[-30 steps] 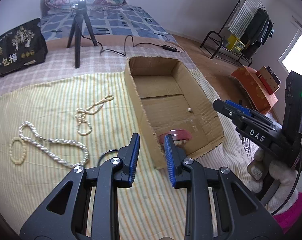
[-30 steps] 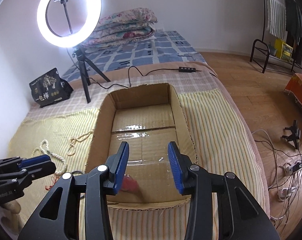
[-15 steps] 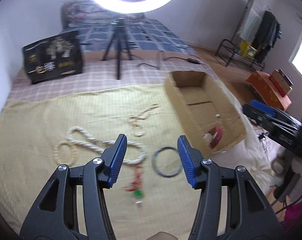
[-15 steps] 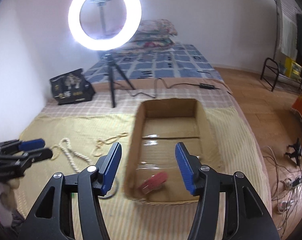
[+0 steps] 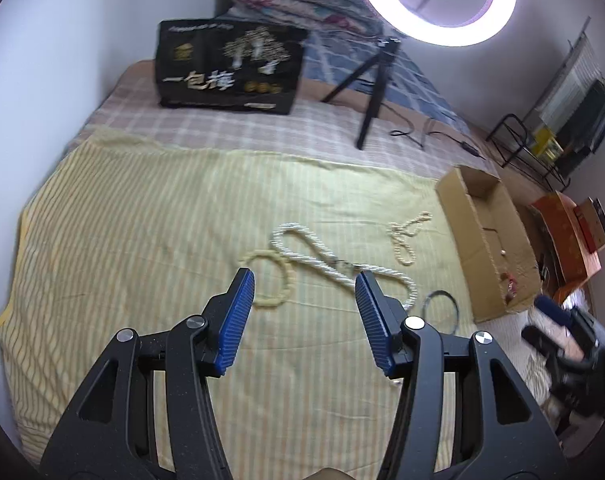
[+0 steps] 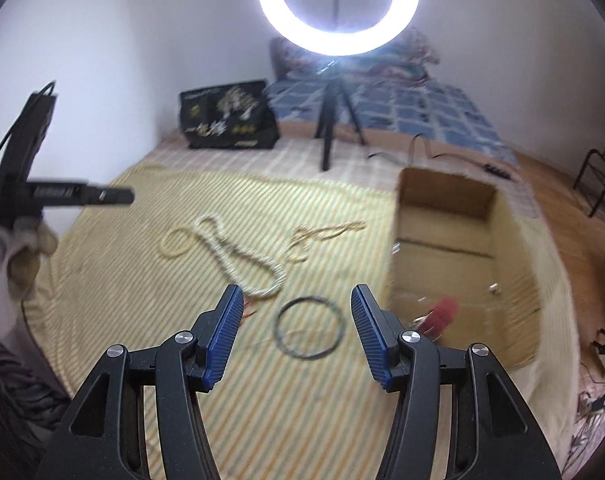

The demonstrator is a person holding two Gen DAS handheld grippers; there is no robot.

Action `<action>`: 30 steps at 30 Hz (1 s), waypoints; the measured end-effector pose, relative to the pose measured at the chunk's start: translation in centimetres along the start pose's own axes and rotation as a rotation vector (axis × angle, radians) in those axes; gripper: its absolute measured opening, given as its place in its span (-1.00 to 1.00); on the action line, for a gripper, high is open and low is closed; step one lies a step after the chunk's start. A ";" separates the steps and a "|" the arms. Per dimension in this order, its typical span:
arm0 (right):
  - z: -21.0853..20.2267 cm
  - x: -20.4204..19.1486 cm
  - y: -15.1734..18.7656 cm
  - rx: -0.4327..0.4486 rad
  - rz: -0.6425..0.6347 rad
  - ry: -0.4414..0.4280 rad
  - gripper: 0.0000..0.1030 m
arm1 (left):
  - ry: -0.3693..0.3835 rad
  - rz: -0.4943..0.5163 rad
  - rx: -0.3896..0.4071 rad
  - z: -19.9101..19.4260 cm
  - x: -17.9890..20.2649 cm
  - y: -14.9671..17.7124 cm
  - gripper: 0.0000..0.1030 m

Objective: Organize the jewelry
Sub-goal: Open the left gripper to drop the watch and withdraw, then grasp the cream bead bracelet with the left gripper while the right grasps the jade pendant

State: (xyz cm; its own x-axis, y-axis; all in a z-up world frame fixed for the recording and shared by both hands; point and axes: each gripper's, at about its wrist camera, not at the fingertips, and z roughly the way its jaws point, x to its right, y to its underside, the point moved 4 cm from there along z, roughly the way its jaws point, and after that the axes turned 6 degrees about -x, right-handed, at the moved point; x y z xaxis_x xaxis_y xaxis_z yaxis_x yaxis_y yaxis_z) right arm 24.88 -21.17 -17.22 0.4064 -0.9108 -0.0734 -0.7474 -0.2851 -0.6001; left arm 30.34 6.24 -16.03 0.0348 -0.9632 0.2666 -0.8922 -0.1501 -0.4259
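The bed (image 5: pixel 102 264) with its yellow striped sheet took up most of both views, and pretty much all the jewelry was lying loose on it. The cardboard box (image 5: pixel 466 216) sat on the right side of the frame in the left wrist view, open on top, with a red item (image 6: pixel 440 314) and a tiny pearl-looking bit (image 6: pixel 493 289) inside near its lower end. A black printed bag (image 5: pixel 228 68) stood at the upper left, and the ring light (image 6: pixel 336 4) on its tripod glowed at the top.

Jewelry-wise: a thick white twisted rope necklace (image 5: pixel 314 256) ran across the middle of the sheet, a cream bead bracelet (image 5: pixel 280 280) was touching its left loop, and a thinner bead necklace (image 5: pixel 404 240) lay between the rope and the box. A dark thin bangle (image 6: pixel 308 328) lay flat near the box's lower corner.

Left claw (image 5: pixel 305 322) was spread wide with nothing in it, up above the bracelet and rope. Right claw (image 6: pixel 298 334) was also wide open and empty, with the bangle showing right between its fingers in the lower middle of the frame. The right view was blurry.
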 end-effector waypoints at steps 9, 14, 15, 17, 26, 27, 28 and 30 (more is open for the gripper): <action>3.4 -3.8 2.4 -0.119 -0.034 -0.070 0.07 | -0.006 -0.093 -0.113 4.1 -4.0 0.3 -0.07; 5.3 -5.3 3.7 -0.182 -0.062 -0.103 0.07 | -0.014 -0.122 -0.144 5.5 -5.3 0.4 -0.17; 5.7 -5.5 3.8 -0.192 -0.065 -0.104 0.07 | -0.013 -0.132 -0.151 5.9 -5.6 0.4 -0.17; 6.5 -5.6 3.9 -0.210 -0.061 -0.110 0.06 | -0.010 -0.148 -0.165 6.5 -6.1 0.3 -0.23; 8.4 -4.8 3.2 -0.259 0.018 -0.162 -0.14 | -0.004 -0.171 -0.205 9.0 -5.9 -0.1 -0.29; 8.6 -4.8 3.3 -0.268 0.019 -0.166 -0.20 | -0.004 -0.170 -0.209 9.2 -5.8 -0.2 -0.33; 8.8 -4.9 3.3 -0.274 0.018 -0.169 -0.24 | -0.006 -0.169 -0.213 9.5 -5.6 -0.3 -0.33; 9.2 -5.1 3.4 -0.291 0.015 -0.175 -0.31 | -0.015 -0.164 -0.220 10.1 -5.4 -0.3 -0.33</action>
State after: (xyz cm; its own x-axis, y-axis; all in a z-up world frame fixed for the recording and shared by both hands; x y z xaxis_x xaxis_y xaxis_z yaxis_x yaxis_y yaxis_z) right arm 25.08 -14.80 -26.22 0.4594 -0.8575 -0.2316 -0.8624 -0.3681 -0.3474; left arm 34.98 9.23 -26.05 0.1926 -0.9334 0.3028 -0.9504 -0.2542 -0.1790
